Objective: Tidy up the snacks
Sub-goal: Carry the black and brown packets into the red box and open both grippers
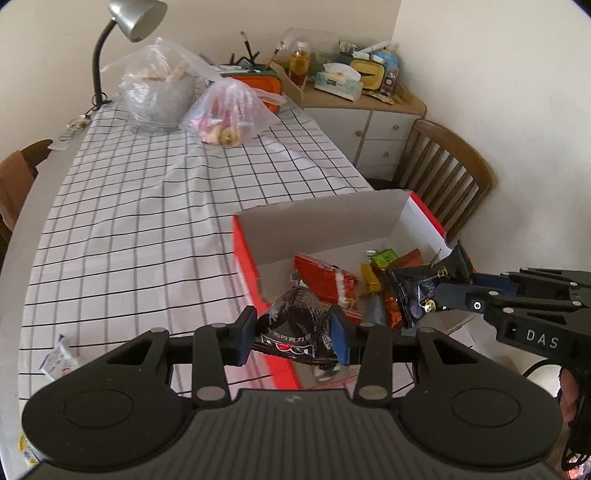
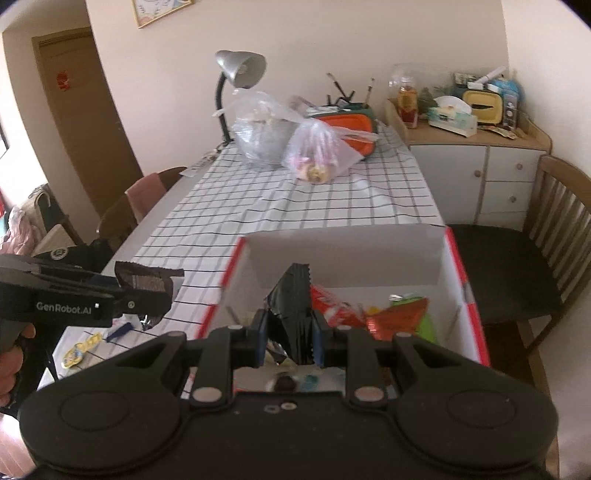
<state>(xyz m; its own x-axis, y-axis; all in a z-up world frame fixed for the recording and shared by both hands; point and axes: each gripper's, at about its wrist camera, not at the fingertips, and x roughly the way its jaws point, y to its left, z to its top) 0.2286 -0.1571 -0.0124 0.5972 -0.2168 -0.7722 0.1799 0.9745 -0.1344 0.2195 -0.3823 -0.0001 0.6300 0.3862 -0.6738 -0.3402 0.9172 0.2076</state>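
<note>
A red box with white inside (image 1: 332, 218) (image 2: 343, 254) sits on the checked tablecloth and holds several snack packets (image 1: 384, 266) (image 2: 399, 317). My left gripper (image 1: 293, 334) is shut on a dark chocolate snack packet (image 1: 299, 321) just over the box's near left corner; the same packet shows in the right wrist view (image 2: 146, 282). My right gripper (image 2: 288, 338) is shut on a black foil snack packet (image 2: 291, 314) above the box's near side; it also shows in the left wrist view (image 1: 424, 288).
Loose small packets lie on the cloth near the front left (image 1: 59, 360) (image 2: 79, 350). Two clear plastic bags (image 1: 229, 110) (image 1: 159, 92), a desk lamp (image 1: 129, 22) and an orange case stand at the far end. A wooden chair (image 1: 443, 173) and a cluttered cabinet (image 1: 354, 107) are on the right.
</note>
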